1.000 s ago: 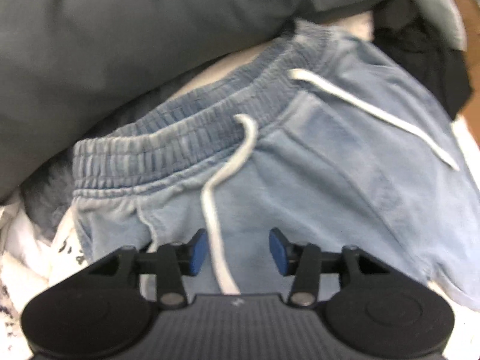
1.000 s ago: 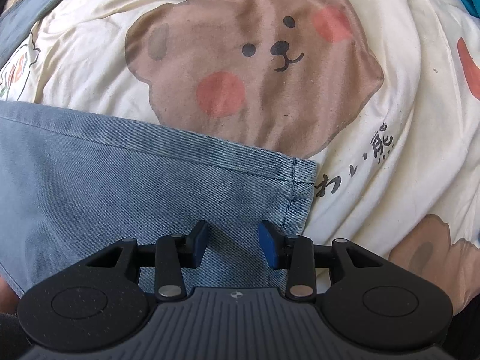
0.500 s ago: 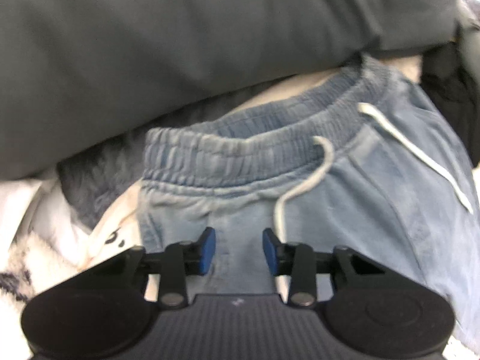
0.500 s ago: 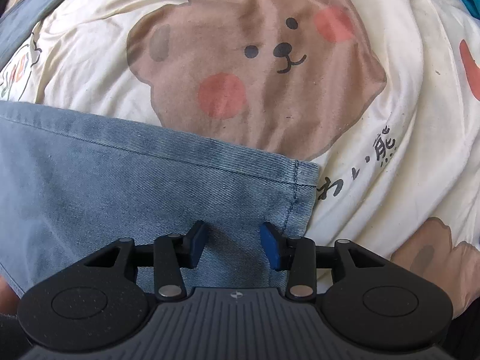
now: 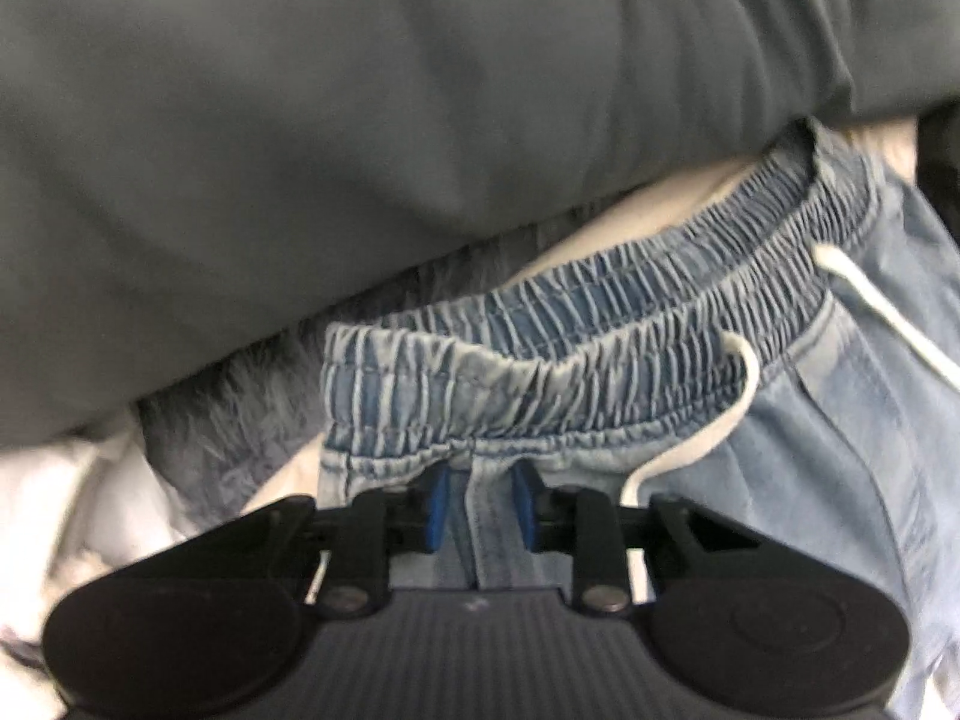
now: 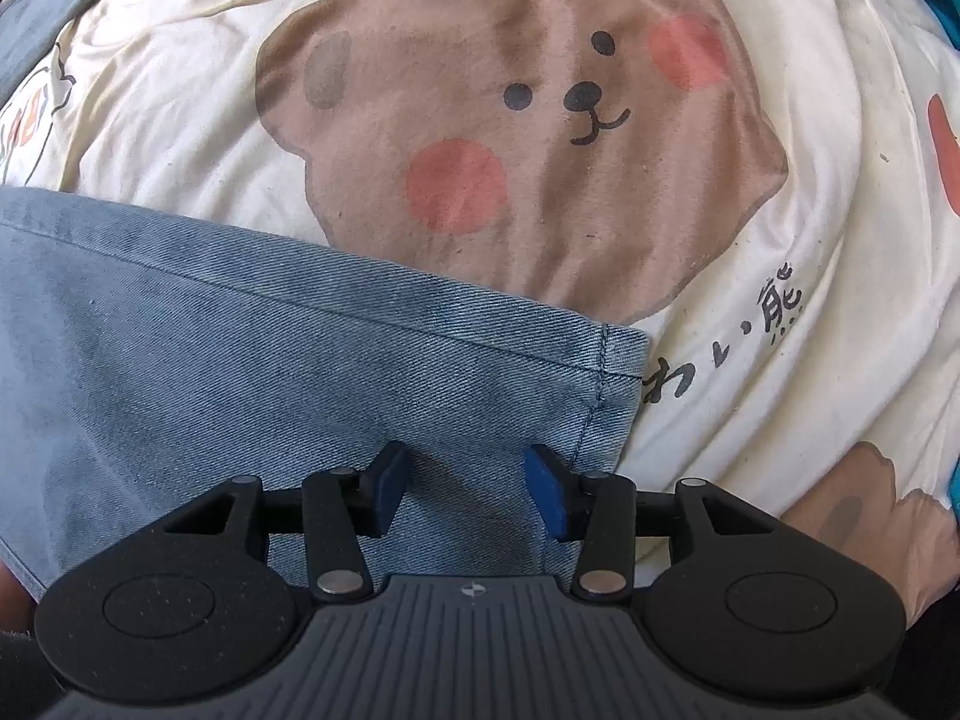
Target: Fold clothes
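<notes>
denim shorts lie flat on a cartoon bedsheet, their elastic waistband bunched toward the top of the left wrist view and a white drawstring looping down from it across the front panel. the left gripper points steeply down at the cloth just below the waistband, near its left corner. its jaws have just been closing, and a raised ridge of denim with a seam line stands between the two blue pads; the view is blurred there, so it looks as if the pads are squeezing that fold, though a thin gap on either side cannot be ruled out. behind the waistband a large dark grey pillow fills the upper part of the view, with a patch of grey fluffy fabric and some white bedding at the left.

in the right wrist view the right gripper rests low over the hem end of a shorts leg, close to the hem corner. its jaws stand spread and have just been opening a little; the blue pads sit apart above flat denim, pinching nothing. beyond the hem the sheet shows a brown bear face with pink cheeks and some black script to the right.
</notes>
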